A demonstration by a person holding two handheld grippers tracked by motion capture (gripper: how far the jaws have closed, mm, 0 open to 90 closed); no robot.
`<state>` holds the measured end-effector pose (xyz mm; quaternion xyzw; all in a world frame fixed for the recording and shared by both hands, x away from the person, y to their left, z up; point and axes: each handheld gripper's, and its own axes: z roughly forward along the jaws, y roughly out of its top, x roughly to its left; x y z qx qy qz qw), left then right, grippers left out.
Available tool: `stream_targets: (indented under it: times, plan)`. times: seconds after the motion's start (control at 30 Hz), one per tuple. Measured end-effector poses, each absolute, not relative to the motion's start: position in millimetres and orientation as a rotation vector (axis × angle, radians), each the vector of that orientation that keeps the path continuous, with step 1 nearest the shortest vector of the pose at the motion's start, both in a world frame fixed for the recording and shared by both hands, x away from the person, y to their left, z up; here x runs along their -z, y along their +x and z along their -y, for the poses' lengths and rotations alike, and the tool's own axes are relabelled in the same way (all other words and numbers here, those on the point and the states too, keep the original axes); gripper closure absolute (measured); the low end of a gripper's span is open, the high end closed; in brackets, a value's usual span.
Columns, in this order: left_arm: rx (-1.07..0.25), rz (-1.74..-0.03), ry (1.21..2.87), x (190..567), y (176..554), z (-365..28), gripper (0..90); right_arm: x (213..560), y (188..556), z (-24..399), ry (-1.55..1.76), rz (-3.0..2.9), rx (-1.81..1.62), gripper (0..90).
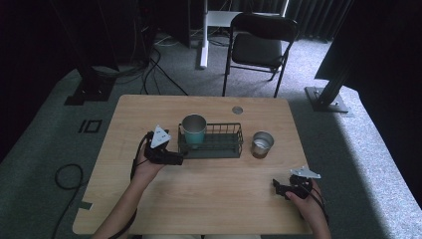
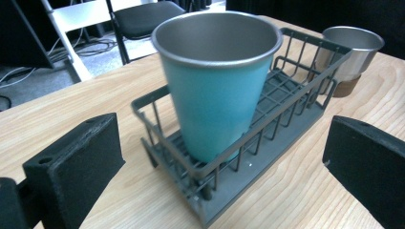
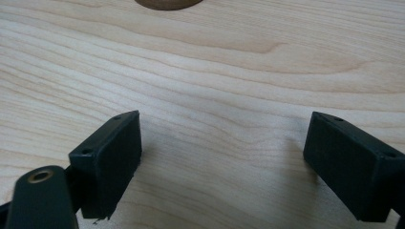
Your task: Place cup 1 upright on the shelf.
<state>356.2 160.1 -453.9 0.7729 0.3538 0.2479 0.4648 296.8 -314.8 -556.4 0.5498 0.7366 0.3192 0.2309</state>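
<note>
Left claw [image 1: 175,158] sits just beside the left end of the wire rack [image 1: 219,148], held low over the bench [image 1: 199,199], left of the bench's middle. Jaws spread wide, nothing between them; in the left gripper view they frame the rack's near end without touching it.

Teal cup [image 1: 194,130] stands upright inside the rack, at its left end, mouth up. Metal inside, teal outside. In the left gripper view the teal cup [image 2: 216,81] rests on the rack's [image 2: 248,162] wire floor, close to the end wall.

Rack lies lengthwise across the middle of the bench, toward the far edge. The rest of it to the right of the cup is bare wire.

Steel cup [image 1: 262,143] stands upright on the bench just beside the rack's right end, apart from it.

Right claw [image 1: 279,188] rests near the bench's near right corner, well apart from both cups. Jaws wide, gripping nothing; bare wood between them in the right gripper view.
</note>
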Motion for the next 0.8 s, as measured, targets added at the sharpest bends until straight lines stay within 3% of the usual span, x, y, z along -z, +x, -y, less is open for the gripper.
stream_targets:
  times: [0.8]
  plan:
    - [-0.604, -0.93, 1.931, 470.7, 337.0, -218.5, 0.3, 556.4, 296.8, 314.8, 1.512, -2.025, -0.878, 12.5]
